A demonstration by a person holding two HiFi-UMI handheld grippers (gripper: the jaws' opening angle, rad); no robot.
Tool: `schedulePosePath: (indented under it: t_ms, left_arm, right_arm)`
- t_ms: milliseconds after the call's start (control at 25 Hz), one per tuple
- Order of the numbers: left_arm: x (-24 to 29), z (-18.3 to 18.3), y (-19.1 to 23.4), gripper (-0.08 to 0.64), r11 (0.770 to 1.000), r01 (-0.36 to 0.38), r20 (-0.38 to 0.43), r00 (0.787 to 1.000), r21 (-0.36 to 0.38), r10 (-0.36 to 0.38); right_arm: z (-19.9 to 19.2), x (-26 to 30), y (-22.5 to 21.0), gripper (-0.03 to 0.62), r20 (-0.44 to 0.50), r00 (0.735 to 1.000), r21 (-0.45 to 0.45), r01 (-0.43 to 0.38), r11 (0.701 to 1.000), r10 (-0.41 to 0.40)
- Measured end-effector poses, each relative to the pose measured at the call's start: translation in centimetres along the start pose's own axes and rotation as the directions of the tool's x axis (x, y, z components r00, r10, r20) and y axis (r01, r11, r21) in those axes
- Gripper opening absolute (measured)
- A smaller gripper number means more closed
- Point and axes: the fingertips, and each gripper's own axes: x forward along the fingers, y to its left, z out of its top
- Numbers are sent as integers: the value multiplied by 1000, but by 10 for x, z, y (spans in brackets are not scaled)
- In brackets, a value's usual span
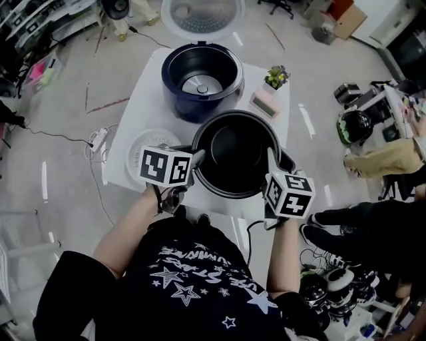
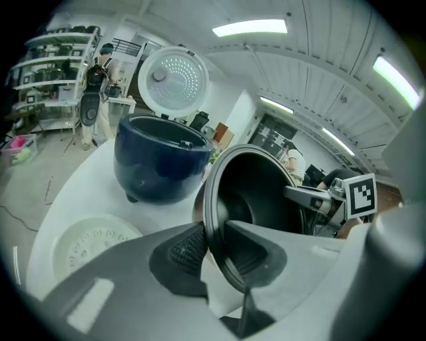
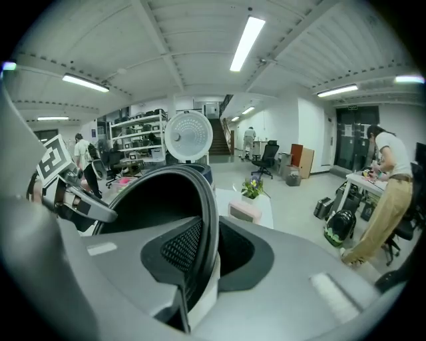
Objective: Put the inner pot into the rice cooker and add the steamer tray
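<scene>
The black inner pot [image 1: 234, 156] hangs above the white table [image 1: 143, 106], just in front of the dark blue rice cooker [image 1: 202, 81], whose lid [image 1: 202, 14] stands open. My left gripper [image 1: 197, 160] is shut on the pot's left rim and my right gripper [image 1: 271, 162] on its right rim. In the left gripper view the rim runs between the pads of the left gripper [image 2: 213, 243], with the pot [image 2: 259, 193] tilted and the cooker [image 2: 158, 160] behind it. In the right gripper view the right gripper [image 3: 208, 246] pinches the pot [image 3: 156, 200]. The white steamer tray [image 1: 143, 143] lies on the table at the left.
A small potted plant [image 1: 276, 76] and a pink box [image 1: 265, 103] sit on the table right of the cooker. Cables run over the floor at the left. Bags, helmets and another person's dark legs [image 1: 359, 230] crowd the right side.
</scene>
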Motion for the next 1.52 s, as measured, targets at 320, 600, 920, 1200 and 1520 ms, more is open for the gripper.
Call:
schedulePosePath:
  t_ms: [320, 600, 920, 1200, 1520]
  left_arm:
    - [-43, 36, -14, 80, 999, -6, 150, 989, -40, 12]
    - [-85, 76, -13, 79, 996, -88, 253, 964, 10, 83]
    - [-119, 117, 16, 80, 991, -129, 330, 937, 29, 112]
    - [-136, 165, 46, 81, 988, -123, 380, 922, 91, 80]
    - [-148, 217, 83, 81, 989, -81, 397, 918, 125, 25]
  right_arm:
    - [66, -17, 12, 86, 149, 982, -33, -115, 993, 118]
    - [110, -20, 29, 86, 204, 956, -46, -204, 978, 209]
    - [161, 2, 63, 86, 278, 930, -54, -234, 971, 240]
    - [198, 32, 81, 86, 314, 922, -24, -232, 972, 227]
    - [245, 67, 102, 87, 350, 921, 25, -191, 981, 171]
